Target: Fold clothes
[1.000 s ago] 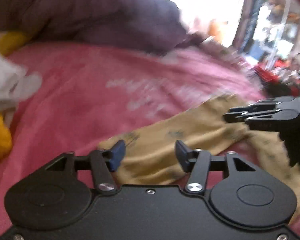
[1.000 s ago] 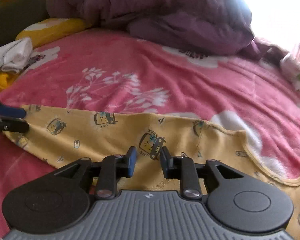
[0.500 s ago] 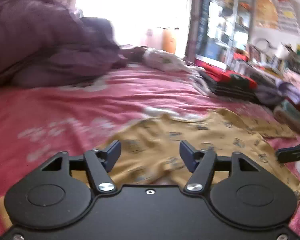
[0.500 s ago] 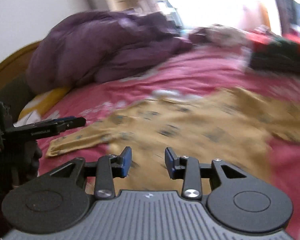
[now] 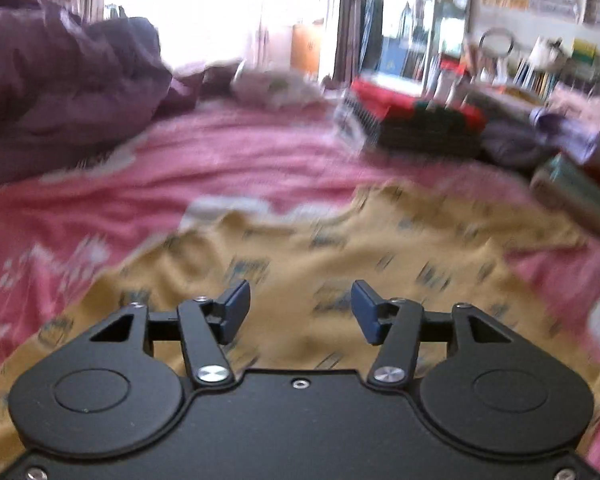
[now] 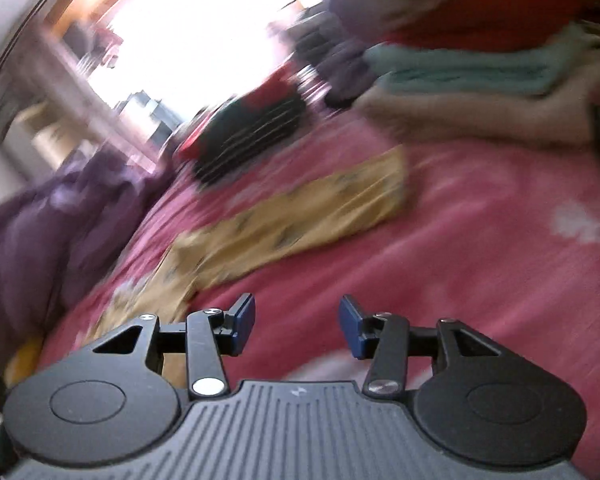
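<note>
Evidently the pink bed (image 5: pixel 260 168) carried the yellow shirt (image 5: pixel 340 248) spread flat at its middle. Both the left hand-held gripper (image 5: pixel 300 308), just closing, and right hand-held gripper (image 6: pixel 298 322), just opening, were parted, empty; each should grasp a shirt edge squarely.

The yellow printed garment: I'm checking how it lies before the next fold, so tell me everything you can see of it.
The yellow printed garment looks like soft, thin mustard cloth dotted with small dark motifs, blurred here. It lies spread and rumpled on the pink floral bedspread, unfolded. The right wrist view shows a long sleeve-like part stretching toward the stacked clothes. Nothing grips it: the left gripper hangs over it, jaws apart.
</note>
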A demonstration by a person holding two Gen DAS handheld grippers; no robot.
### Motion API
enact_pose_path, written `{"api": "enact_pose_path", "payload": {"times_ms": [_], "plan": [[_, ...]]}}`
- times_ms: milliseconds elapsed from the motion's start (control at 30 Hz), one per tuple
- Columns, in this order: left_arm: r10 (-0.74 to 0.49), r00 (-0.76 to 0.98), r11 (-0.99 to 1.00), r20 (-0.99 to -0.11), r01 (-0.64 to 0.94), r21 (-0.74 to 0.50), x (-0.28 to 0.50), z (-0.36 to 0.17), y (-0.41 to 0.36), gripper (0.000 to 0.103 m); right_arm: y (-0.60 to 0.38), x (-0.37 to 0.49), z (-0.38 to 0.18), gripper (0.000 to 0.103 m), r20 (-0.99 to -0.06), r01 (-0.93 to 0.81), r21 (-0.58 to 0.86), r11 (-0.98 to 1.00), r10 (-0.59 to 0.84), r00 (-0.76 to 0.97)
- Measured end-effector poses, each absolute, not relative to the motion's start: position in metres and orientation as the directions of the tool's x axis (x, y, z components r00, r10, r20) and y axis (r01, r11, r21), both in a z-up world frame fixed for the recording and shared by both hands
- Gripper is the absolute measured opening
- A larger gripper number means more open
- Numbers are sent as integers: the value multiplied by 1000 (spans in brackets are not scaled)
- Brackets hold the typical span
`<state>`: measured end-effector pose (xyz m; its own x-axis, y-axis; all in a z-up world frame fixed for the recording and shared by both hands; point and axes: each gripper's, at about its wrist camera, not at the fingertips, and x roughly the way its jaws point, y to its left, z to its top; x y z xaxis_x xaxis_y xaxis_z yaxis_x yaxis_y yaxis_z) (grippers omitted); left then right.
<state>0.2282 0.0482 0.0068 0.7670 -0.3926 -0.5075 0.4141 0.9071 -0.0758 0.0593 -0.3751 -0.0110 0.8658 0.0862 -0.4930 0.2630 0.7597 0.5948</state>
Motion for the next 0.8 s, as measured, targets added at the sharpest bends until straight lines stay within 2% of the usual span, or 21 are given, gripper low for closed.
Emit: {"api": "enact_pose_path", "payload": {"times_ms": [133,200,300,467,667,700,767,800], "plan": [[-399,789,907,-467,413,-78,230,18,21,54,-408,71,-17,55,-461,310,619,721,15,887],[-395,791,910,-467,407,-80,239,22,7,46,-421,83,-22,55,-450,324,630,706,-8,893],[-399,786,911,-471,399,-106,255,25,-11,46,-438,100,-33,55,-440,332,654,680,-16,898],[-386,756,913,-529,394,-103,291,15,-47,38,-445,119,-40,55,-424,319,644,696,-23,905],[-376,723,922,-580,354,-156,330,4,-72,38,-450,129,-42,53,-405,303,657,690,-16,914],[-371,724,924,-581,348,-157,334,5,-74,38,-452,130,-43,50,-403,303,668,680,-12,915],[-366,725,927,-584,342,-155,341,8,-81,36,-457,131,-46,37,-398,300,691,657,-1,917],[-363,721,927,-590,342,-153,345,9,-85,36,-460,131,-48,26,-395,296,705,645,11,919]]}}
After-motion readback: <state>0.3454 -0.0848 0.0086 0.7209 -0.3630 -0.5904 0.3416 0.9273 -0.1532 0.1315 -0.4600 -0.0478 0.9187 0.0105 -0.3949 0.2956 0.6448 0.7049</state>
